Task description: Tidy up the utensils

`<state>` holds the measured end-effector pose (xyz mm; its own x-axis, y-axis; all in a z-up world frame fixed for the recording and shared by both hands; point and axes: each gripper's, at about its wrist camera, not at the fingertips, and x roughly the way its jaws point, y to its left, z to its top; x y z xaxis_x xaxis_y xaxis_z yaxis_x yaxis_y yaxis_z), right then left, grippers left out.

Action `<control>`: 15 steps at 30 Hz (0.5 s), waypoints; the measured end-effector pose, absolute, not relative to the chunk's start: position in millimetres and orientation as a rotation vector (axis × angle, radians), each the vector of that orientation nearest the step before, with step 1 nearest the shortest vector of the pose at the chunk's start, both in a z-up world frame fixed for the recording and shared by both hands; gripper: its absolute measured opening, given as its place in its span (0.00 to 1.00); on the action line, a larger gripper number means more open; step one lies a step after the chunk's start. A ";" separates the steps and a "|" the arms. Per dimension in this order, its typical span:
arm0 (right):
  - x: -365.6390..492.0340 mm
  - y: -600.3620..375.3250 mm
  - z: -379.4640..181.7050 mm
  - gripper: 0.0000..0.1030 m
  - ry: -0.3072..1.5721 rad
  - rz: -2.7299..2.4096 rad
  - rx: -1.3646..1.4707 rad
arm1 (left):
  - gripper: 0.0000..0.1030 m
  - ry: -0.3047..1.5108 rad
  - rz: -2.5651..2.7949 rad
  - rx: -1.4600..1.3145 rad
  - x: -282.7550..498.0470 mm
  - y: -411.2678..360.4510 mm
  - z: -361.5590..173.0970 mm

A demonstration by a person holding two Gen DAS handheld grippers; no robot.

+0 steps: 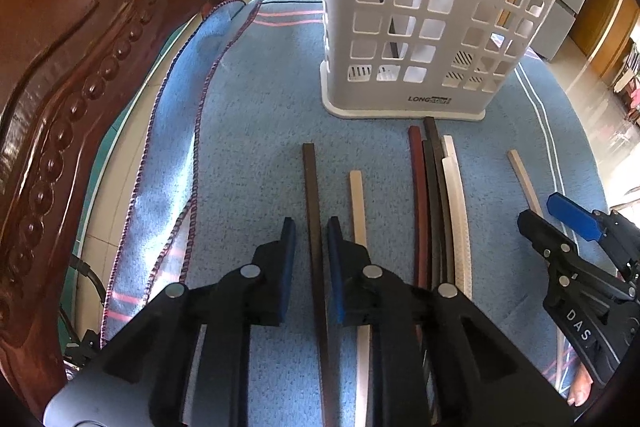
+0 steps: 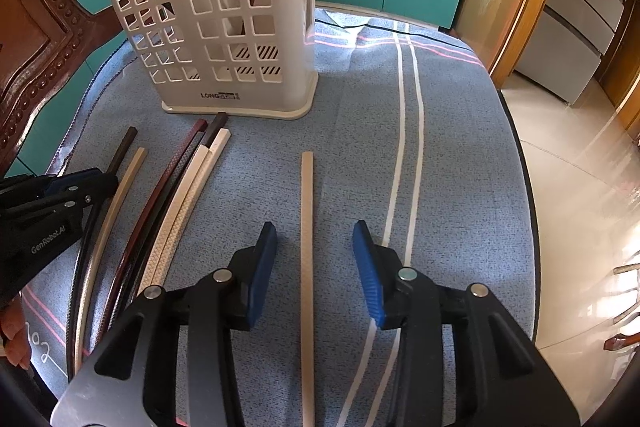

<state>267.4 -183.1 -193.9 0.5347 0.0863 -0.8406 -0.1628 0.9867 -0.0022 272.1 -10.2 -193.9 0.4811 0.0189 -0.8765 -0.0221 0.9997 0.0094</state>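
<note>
Two grippers are hovering over chopsticks laid out on a blue cloth (image 2: 460,147).

The left gripper (image 1: 312,231) is straddling a dark chopstick (image 1: 310,179), fingers slightly apart. The right gripper (image 2: 315,247) is spreading wide around a beige chopstick (image 2: 307,211). More chopsticks (image 2: 188,179) are lying bundled before the white holder (image 2: 224,27).

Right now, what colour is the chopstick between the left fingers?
Dark brown chopstick; clearest in the left wrist view.
</note>
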 end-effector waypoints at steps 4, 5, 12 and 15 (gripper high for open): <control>267.4 -184.4 -194.0 0.39 0.990 0.150 -0.086 | 0.27 1.064 0.047 0.009 273.6 -12.4 -194.0; 267.5 -184.5 -194.0 0.39 0.989 0.151 -0.087 | 0.27 1.064 0.049 0.006 273.5 -13.1 -194.1; 266.8 -183.8 -193.6 0.39 0.982 0.143 -0.087 | 0.27 1.067 0.047 0.000 277.0 -12.9 -195.3; 267.7 -183.4 -193.6 0.39 0.983 0.139 -0.085 | 0.27 1.068 0.043 -0.005 276.6 -11.4 -195.4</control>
